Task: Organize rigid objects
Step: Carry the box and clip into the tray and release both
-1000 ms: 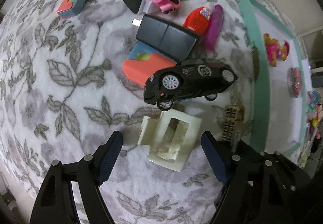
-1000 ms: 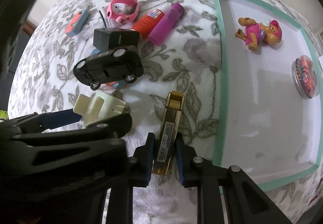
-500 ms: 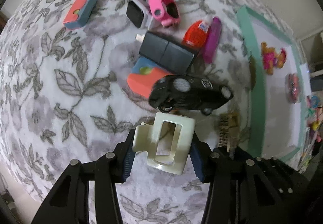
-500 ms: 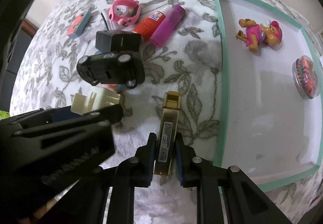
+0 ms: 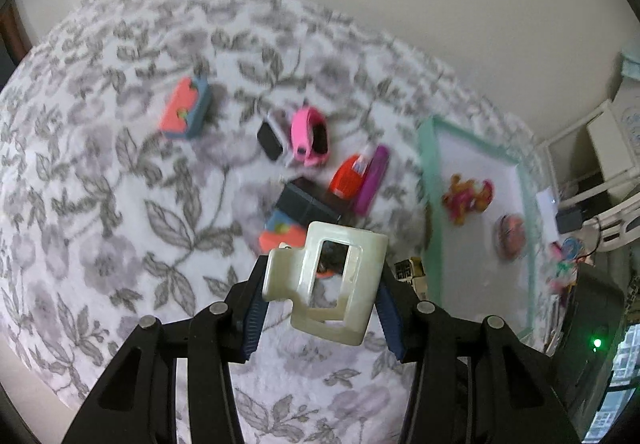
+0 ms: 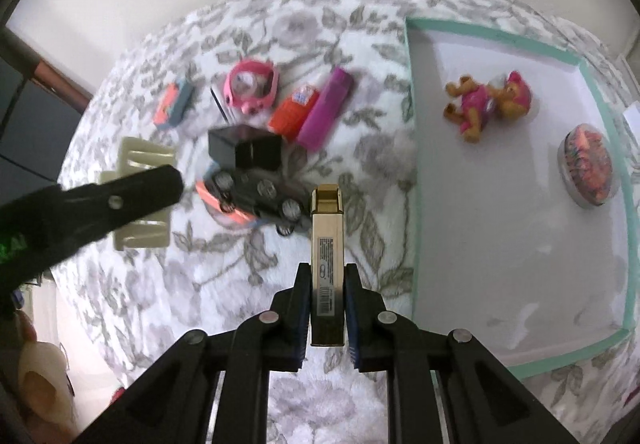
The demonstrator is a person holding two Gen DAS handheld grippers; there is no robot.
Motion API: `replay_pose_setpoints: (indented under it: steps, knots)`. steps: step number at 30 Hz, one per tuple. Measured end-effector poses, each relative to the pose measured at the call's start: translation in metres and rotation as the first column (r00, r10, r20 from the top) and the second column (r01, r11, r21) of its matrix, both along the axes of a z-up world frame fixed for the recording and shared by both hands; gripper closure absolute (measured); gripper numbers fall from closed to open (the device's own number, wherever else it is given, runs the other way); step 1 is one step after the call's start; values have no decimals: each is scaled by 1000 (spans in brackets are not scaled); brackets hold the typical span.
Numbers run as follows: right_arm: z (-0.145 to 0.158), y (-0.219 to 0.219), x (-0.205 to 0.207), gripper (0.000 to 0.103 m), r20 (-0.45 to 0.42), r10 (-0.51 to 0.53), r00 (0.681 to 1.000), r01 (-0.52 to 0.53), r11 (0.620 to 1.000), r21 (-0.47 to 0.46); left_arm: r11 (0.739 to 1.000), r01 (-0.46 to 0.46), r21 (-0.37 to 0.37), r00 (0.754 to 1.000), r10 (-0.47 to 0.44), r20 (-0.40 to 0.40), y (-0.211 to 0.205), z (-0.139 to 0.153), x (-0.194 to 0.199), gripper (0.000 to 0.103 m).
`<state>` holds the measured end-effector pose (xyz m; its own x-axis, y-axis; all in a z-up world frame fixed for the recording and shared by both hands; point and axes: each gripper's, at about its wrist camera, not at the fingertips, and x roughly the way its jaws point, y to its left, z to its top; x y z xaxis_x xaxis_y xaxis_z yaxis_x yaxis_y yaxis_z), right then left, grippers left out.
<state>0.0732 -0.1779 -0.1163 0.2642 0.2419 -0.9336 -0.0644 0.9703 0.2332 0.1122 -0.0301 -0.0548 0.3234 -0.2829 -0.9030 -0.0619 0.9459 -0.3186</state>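
Now the left claw [image 5: 320, 308] grips a cream hair clip [image 5: 326, 284] between its blue pads, the clip lifted clear of the floral blanket [image 5: 120, 203], left of the green-rimmed tray [image 6: 418, 163]. Its jaws have closed in during the last second and sit pressed on the clip's sides. The right claw [image 6: 326, 308] is clamped on a gold lighter [image 6: 327, 264], which points ahead just left of the tray's near rim and seems raised off the blanket, though blur makes that hard to judge. Inside the tray lie a pink dog figure [image 6: 488, 103] and a round tin [image 6: 588, 165]. Left of the tray, on the blanket, rest a black toy car [image 6: 260, 191], a black box [image 6: 244, 151], a purple tube [image 6: 326, 109], an orange tube [image 6: 294, 111] and a pink watch [image 6: 252, 87].
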Motion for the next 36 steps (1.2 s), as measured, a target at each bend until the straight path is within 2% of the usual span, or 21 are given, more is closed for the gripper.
replay_pose_setpoints:
  steps: [2,10,15,22,30,34,36]
  knots:
    - [10,-3,1,87,25,-5,1000,4,1000,19,1000,5,-10,1000,-5,27,23,5,-4,52]
    - [58,-18,-1,87,149,-41,988,33,998,59,999,0,-54,993,6,121,25,33,-8,52]
    - [88,-36,-4,87,226,-80,971,63,995,80,998,13,-58,987,-4,161,14,44,-9,52]
    - [114,-77,-8,87,299,-182,937,170,983,66,991,101,-87,980,-84,178,-25,51,-5,52]
    - [125,-143,-14,87,332,-337,881,356,934,4,972,225,-65,963,-212,169,-84,47,-5,52]
    - [113,-172,-14,87,307,-401,863,433,900,-41,954,290,-74,951,-278,137,-113,33,-6,52]
    - [99,-186,-11,87,266,-437,859,469,881,-69,942,324,-82,944,-316,101,-130,19,-6,52]
